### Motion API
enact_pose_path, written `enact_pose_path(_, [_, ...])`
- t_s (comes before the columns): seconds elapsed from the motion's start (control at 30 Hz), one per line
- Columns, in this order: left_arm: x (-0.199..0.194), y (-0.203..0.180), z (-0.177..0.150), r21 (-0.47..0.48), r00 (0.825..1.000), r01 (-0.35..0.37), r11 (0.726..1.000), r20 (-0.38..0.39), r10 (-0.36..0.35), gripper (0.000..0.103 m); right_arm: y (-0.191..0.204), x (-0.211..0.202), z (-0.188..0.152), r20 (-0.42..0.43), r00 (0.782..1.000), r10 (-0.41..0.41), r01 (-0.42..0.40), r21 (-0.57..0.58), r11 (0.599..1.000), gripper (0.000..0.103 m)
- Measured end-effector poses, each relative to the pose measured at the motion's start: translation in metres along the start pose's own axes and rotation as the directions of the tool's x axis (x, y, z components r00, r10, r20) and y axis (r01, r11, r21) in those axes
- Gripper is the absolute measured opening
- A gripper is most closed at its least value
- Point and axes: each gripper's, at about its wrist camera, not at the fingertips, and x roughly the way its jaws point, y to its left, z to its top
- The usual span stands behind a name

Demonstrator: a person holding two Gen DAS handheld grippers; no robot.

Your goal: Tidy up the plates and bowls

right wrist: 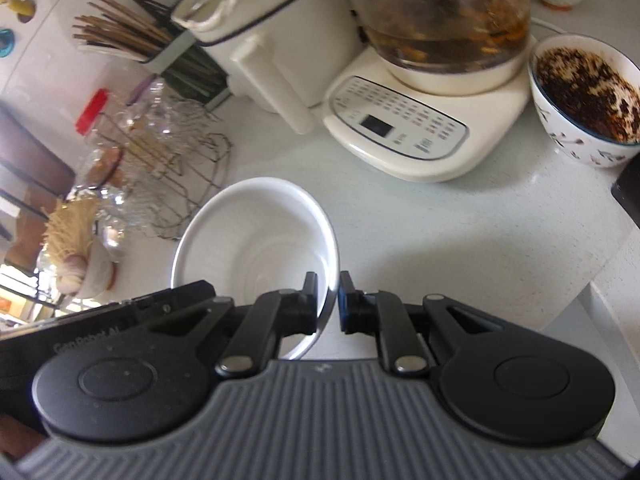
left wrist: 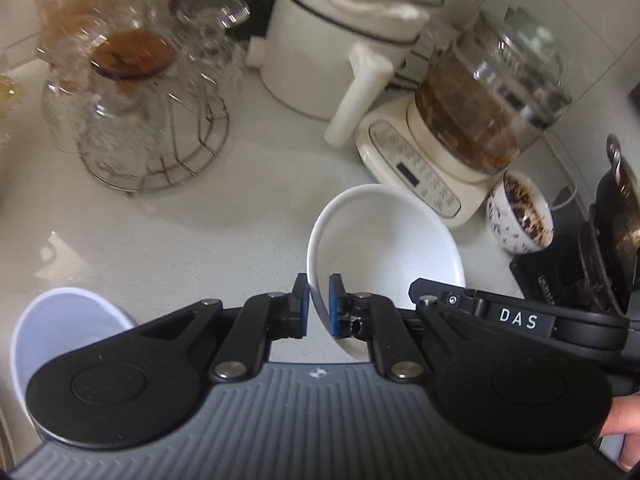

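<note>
Bowl (left wrist: 384, 248) (right wrist: 256, 236), plain white and tilted, sits above the pale counter (left wrist: 224, 232) (right wrist: 440, 232), gripped on opposite sides of its rim by both grippers.

From the left wrist camera, going left to right: a white cup (left wrist: 60, 320) shows at the lower left, partly hidden behind the gripper body. A wire rack (left wrist: 160, 148) with glassware stands beyond it, then a white pot (left wrist: 332, 48) with a handle. The left gripper (left wrist: 319, 306) has its fingers narrowed onto the bowl's left rim, one blue pad (left wrist: 336, 308) inside and one outside. A glass kettle (left wrist: 492, 92) on a cream base follows, then a patterned bowl (left wrist: 520, 216) holding something dark.

From the right wrist camera: chopsticks (right wrist: 116, 28) in a holder at upper left, the rack (right wrist: 180, 184), then the bowl. The right gripper (right wrist: 329, 304) pinches the bowl's right rim, fingers nearly together. The kettle base (right wrist: 424, 128) and patterned bowl (right wrist: 584, 100) lie beyond on the right.
</note>
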Motion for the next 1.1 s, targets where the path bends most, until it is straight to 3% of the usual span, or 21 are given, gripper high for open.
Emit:
enact_pose_path(0.53, [-0.082, 0.043, -0.016, -0.072, 0.990, -0.015, 0.997, 0.138, 0.025, 0.012, 0.070, -0.021, -0.012, 0.035, 0.996, 0.082, -0.078, -0.104, 0.992, 0.013])
enact_pose_path(1.1, [-0.132, 0.123, -0.062, -0.215, 0.978, -0.110, 0.970, 0.149, 0.144, 0.012, 0.152, 0.009, -0.049, -0.065, 0.989, 0.129, -0.142, -0.276, 0.951, 0.013])
